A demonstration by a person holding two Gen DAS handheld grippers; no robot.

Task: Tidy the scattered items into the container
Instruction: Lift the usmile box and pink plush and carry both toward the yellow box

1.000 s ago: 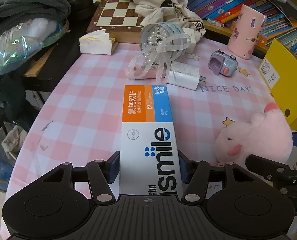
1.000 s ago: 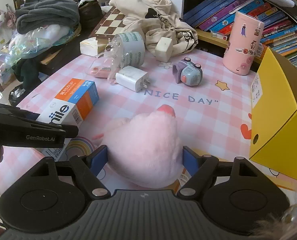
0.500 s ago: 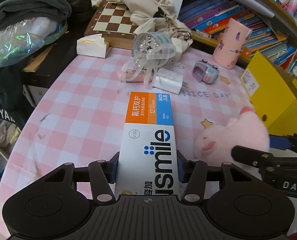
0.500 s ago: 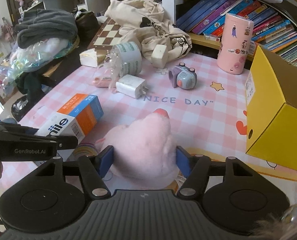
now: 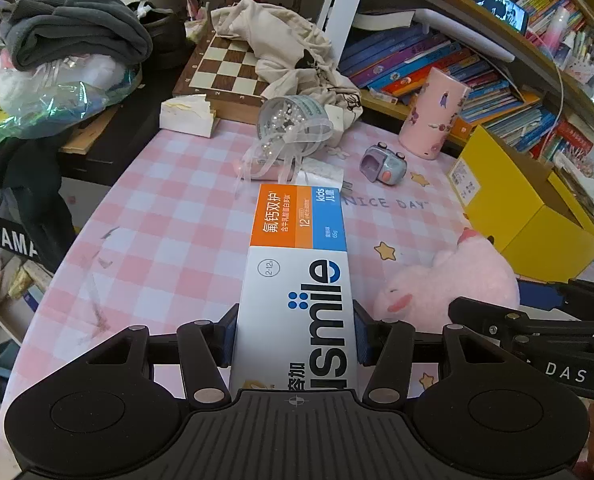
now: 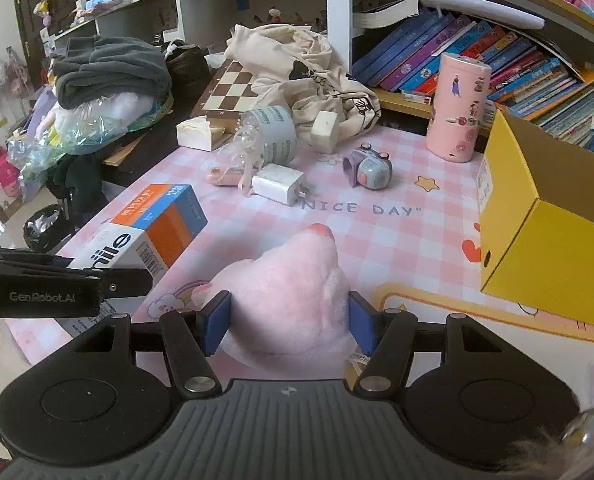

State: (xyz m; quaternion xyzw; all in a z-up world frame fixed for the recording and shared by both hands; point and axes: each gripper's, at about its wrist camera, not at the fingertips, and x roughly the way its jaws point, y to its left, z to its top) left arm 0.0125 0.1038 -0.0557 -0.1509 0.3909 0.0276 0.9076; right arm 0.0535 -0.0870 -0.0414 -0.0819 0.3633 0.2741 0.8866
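A: Left wrist view: the left gripper [image 5: 295, 334] pinches the white, orange and blue cardboard toothpaste box [image 5: 297, 280], apparently lifted off the pink checked tablecloth [image 5: 169, 232].

B: Right wrist view: the right gripper [image 6: 289, 322], jaws closing, squeezes the pink plush toy [image 6: 285, 300]. Both loads next need carrying to the open yellow cardboard box [image 6: 545, 240] at the cloth's right edge.

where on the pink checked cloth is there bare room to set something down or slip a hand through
Widest bare patch: the checked cloth left of the toothpaste box, out to the table's left edge. A smaller strip around the NICE DAY lettering, between the white charger, toy camera and yellow box. Crowded at the back, around the bead jar and chessboard.
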